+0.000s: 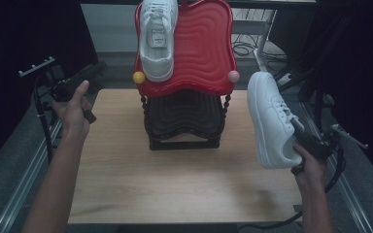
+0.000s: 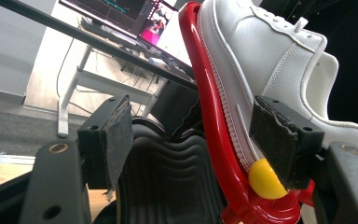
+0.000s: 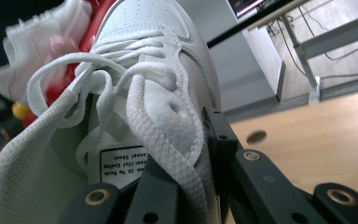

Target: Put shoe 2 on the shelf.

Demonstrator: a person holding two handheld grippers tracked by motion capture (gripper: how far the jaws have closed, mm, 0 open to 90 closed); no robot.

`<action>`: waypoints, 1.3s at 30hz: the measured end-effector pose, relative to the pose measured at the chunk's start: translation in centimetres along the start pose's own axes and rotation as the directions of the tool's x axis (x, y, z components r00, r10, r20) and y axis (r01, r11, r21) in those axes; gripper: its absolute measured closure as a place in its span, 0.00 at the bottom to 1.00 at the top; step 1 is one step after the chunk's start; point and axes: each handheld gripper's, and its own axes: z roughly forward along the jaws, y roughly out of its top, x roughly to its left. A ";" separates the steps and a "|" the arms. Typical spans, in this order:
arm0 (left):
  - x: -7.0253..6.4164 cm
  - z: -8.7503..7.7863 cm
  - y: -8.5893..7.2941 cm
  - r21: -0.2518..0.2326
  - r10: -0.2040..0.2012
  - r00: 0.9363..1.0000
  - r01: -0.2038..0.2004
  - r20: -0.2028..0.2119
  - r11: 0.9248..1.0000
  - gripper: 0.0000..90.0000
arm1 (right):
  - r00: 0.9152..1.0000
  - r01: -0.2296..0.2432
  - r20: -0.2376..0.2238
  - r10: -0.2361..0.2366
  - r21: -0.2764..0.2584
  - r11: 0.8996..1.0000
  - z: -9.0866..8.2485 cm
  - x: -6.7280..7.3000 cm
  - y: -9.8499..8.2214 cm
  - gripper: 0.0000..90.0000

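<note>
1. Right tongs [image 1: 297, 130] pinch shoe [image 1: 271, 119] at its collar – held off the table, toe up, right of rack [image 1: 201, 43].
2. Left tongs [image 2: 191, 144] spread, empty – beside rack's left edge.
3. Free spot lies up-left of shoe; right hand nearer.

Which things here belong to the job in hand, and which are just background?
In use:
- held shoe, clamped by the right gripper
- second shoe, lying on the red top tray
- two-tier rack's black lower tray
- left gripper, open, near the rack

Lying about:
- monitor on a desk behind
- floor cables
- wooden table, support only
</note>
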 end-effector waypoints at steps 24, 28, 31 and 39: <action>-0.1 0.6 -0.3 0.017 0.006 1.000 -0.006 -0.002 1.000 0.33 | 1.000 -0.002 -0.023 -0.001 -0.132 0.991 4.8 7.2 8.8 0.93; -0.1 0.6 -0.3 0.016 0.007 1.000 -0.007 -0.002 1.000 0.33 | 1.000 0.003 -0.024 -0.007 -0.149 0.989 5.5 8.7 10.2 0.93; -0.2 0.6 -0.3 0.017 0.011 1.000 -0.011 -0.002 1.000 0.33 | 0.999 0.014 -0.029 -0.018 -0.156 0.988 6.2 9.9 11.1 0.92; -0.3 0.6 -0.4 0.018 0.015 1.000 -0.015 -0.008 1.000 0.33 | 0.999 0.032 -0.033 -0.038 -0.160 0.987 8.9 13.5 12.8 0.92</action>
